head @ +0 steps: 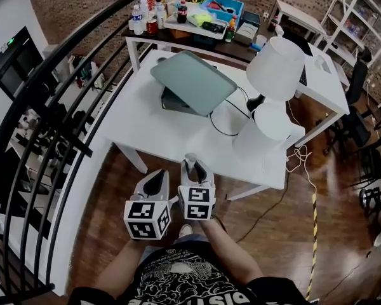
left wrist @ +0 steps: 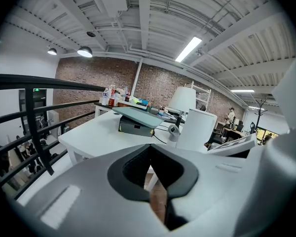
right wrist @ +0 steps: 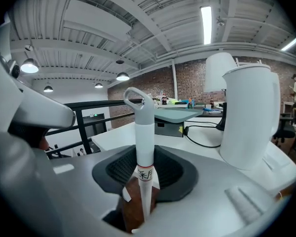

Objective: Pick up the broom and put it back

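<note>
The broom shows only as its white handle (right wrist: 144, 132) with a grey loop at the top and a small label lower down. It stands upright between the jaws of my right gripper (right wrist: 145, 181), which is shut on it. In the head view the handle's top (head: 190, 162) pokes up out of the right gripper (head: 192, 170), just short of the white table's front edge. The broom's head is hidden below. My left gripper (head: 155, 182) hangs close beside it on the left. Its jaws (left wrist: 150, 149) meet at the tips with nothing between them.
The white table (head: 171, 142) ahead carries a tilted grey board on a box (head: 193, 81), a white lamp (head: 276, 65) and a white cylinder (head: 267, 129) with cables. A black railing (head: 51, 126) runs along the left. Wooden floor lies underfoot, and a cable and striped tape (head: 312, 234) lie to the right.
</note>
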`<state>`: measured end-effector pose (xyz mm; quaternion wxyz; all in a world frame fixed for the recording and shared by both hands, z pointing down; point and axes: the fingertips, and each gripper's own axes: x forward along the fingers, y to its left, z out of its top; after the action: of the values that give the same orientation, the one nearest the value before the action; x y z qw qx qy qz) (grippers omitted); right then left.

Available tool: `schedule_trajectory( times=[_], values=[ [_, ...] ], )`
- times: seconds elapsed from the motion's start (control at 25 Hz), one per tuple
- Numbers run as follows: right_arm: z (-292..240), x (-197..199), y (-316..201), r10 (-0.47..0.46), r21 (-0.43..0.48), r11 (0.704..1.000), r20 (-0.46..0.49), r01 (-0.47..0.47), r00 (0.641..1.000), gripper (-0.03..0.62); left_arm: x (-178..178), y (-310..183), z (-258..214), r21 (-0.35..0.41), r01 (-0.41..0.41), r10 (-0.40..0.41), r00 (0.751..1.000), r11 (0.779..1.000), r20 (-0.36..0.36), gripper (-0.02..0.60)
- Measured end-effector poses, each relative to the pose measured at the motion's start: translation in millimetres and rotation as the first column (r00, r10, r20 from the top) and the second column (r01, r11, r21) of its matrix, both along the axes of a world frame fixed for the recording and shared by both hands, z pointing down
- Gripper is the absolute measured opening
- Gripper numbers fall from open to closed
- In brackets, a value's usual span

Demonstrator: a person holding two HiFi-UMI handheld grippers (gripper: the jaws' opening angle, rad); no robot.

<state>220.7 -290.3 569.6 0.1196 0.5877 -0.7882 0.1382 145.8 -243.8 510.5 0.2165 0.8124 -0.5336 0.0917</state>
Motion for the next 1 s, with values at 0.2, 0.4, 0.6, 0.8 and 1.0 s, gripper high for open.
schedule_trajectory(
  times=[0.2,0.4,0.6,0.8,1.0],
  values=[
    [-0.4,-0.6,-11.6,-0.01,0.003,1.0,0.004,0.01,1.0,0.098,0.0,-8.9,-1.8,0.005,0.014,-0.014,1.0,1.0,-0.001,0.005],
    [-0.9,-1.9,-20.2,-0.022,0.013,1.0,-0.015,0.022,1.0,0.098,-1.6,-15.4,-2.6,0.007,0.025,-0.025,1.0,1.0,0.003,0.003],
    [0.1,-3.8,-25.2,-0.038,0.017,0.999,-0.03,0.038,0.999,0.098,-1.5,-18.5,-0.2,0.003,0.029,-0.029,1.0,1.0,0.005,0.005],
    [0.3,-6.9,-27.4,-0.044,0.027,0.999,-0.033,0.045,0.998,0.098,-6.5,-21.7,2.9,-0.001,0.042,-0.042,0.999,0.999,0.006,0.005],
    [0.5,-10.5,-29.4,-0.053,0.027,0.998,-0.03,0.054,0.998,0.11,-9.8,-23.9,2.6,-0.002,0.047,-0.047,0.999,0.999,0.005,0.005]
  ],
)
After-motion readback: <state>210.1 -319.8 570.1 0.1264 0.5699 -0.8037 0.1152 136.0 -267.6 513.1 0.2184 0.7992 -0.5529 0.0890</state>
